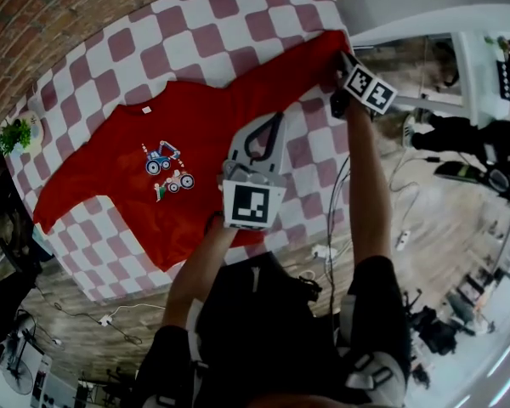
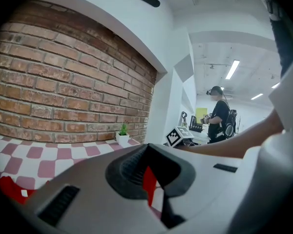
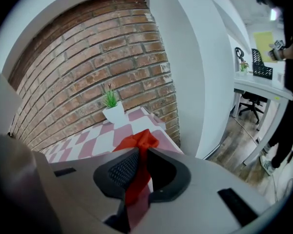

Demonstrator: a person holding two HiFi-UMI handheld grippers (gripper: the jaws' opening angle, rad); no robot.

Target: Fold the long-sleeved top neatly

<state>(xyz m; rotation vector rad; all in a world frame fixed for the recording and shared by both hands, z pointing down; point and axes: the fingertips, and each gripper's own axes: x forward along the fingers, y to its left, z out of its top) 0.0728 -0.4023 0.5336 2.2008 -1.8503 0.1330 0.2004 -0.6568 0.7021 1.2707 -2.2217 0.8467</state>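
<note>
A red long-sleeved top (image 1: 119, 168) lies spread flat, front up, on a table covered with a pink and white checked cloth (image 1: 195, 24). A small cartoon vehicle print (image 1: 167, 170) sits on the chest. One sleeve (image 1: 280, 70) stretches out toward the far right corner of the table, and the other reaches the near left edge. The right gripper (image 1: 347, 66) is at the end of the outstretched sleeve, its jaws clamped on a bunched fold of the red cuff (image 3: 139, 145). The left gripper (image 1: 272, 126) hovers over the top's side below that sleeve, jaws closed tight. A sliver of red shows in their gap, but whether cloth is pinched there cannot be told. A small potted plant (image 1: 13, 134) stands at the table's far edge against a brick wall (image 2: 63, 82).
</note>
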